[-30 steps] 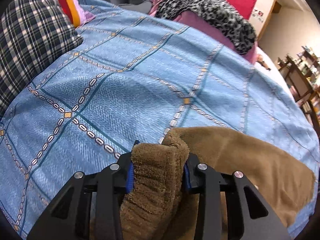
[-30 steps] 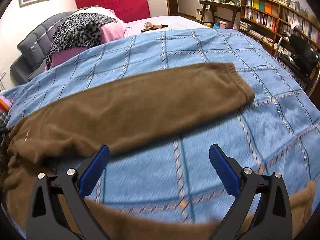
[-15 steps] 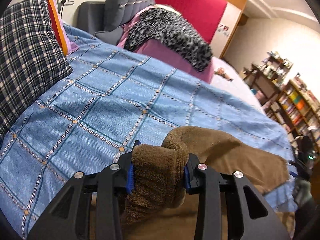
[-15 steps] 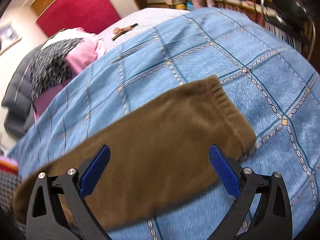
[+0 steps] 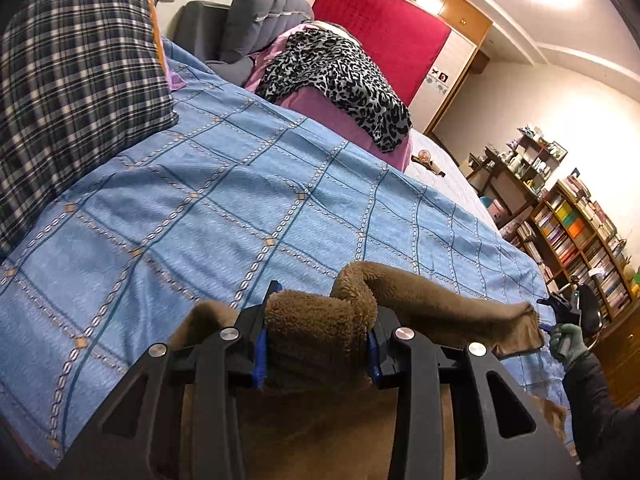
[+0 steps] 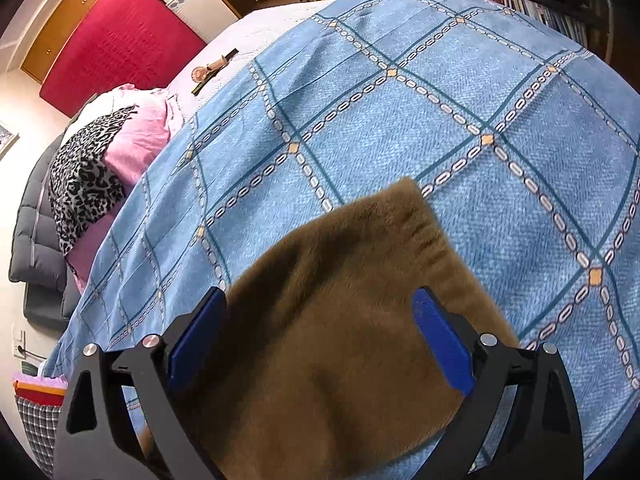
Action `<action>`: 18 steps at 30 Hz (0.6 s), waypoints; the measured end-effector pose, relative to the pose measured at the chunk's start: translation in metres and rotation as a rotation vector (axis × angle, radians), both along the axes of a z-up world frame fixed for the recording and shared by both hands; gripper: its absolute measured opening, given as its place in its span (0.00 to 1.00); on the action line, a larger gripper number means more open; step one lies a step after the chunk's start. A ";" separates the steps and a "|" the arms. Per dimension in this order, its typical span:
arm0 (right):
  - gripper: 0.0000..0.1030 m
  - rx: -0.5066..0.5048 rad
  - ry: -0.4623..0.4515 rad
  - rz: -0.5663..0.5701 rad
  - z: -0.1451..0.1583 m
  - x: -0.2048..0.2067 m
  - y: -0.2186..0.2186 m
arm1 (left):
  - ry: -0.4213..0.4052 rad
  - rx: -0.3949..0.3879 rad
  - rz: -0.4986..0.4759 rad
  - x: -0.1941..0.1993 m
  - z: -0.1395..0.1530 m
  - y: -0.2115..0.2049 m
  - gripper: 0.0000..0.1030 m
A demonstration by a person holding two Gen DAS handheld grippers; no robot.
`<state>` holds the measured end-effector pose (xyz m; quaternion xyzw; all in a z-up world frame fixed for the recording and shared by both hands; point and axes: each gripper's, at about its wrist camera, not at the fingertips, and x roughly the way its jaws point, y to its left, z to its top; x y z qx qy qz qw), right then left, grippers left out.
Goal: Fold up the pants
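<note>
We are gripping one bunched fold of the brown pants point(image 5: 320, 332) in our left gripper point(image 5: 316, 344), its two blue pads pressing the fleece from either side. Our right gripper point(image 6: 320, 336) is standing wide, both pads spread to either side of a leg end and not pressing on it. There is one pair of pants, lying on the blue quilt point(image 5: 224, 200) at its near edge. From the left gripper one leg is running away to the right, long axis along the near edge, its cuff ending beside our gloved right hand point(image 5: 568, 344). In the right wrist view the gathered cuff point(image 6: 424, 224) is pointing far and right. Beyond are lying one plaid pillow point(image 5: 76, 80) at far left and one leopard cloth point(image 5: 340, 80) on a pink pile.
</note>
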<state>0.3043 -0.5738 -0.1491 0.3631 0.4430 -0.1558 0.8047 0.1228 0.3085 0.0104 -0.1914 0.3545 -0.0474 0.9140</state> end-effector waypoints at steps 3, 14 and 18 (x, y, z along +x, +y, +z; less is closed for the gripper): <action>0.90 -0.009 0.015 -0.018 -0.003 0.003 -0.006 | -0.003 0.007 -0.002 -0.010 -0.002 0.005 0.35; 0.31 -0.056 0.143 -0.099 -0.017 0.004 -0.022 | -0.018 0.020 -0.014 -0.024 -0.001 0.010 0.35; 0.12 -0.062 0.115 -0.076 -0.001 -0.010 -0.024 | -0.024 0.006 0.001 -0.019 0.001 0.013 0.35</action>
